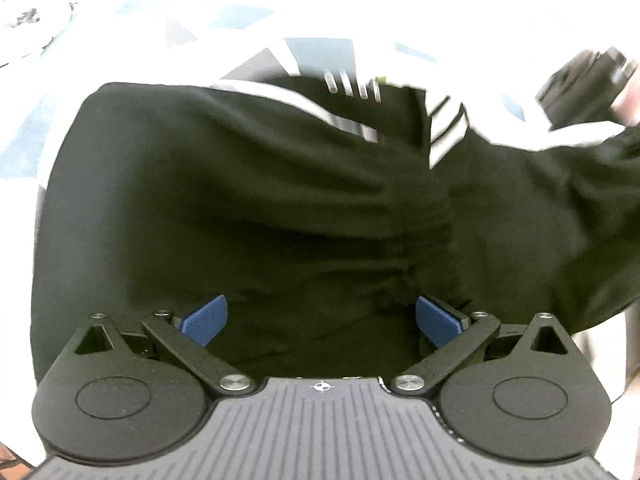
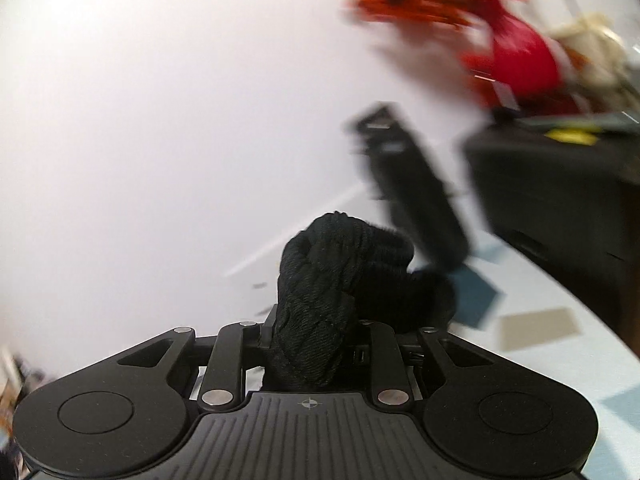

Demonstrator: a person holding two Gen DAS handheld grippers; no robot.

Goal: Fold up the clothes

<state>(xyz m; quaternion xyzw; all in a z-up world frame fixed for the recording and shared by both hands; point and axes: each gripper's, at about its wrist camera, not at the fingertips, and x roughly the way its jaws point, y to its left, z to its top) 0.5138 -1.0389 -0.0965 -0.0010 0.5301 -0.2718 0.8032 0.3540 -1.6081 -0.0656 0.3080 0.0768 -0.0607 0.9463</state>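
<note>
Left black two-finger gripper (image 1: 320,320): jaws spread wide, blue ribbed pads (image 1: 205,320) at 9 and 3 o'clock. Right black two-finger gripper (image 2: 316,340): jaws clamped together, gripping.

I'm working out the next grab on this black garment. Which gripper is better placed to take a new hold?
Left. The left gripper is open, right over the black garment. The right gripper is shut on a bunched part of it, so it isn't free.
</note>
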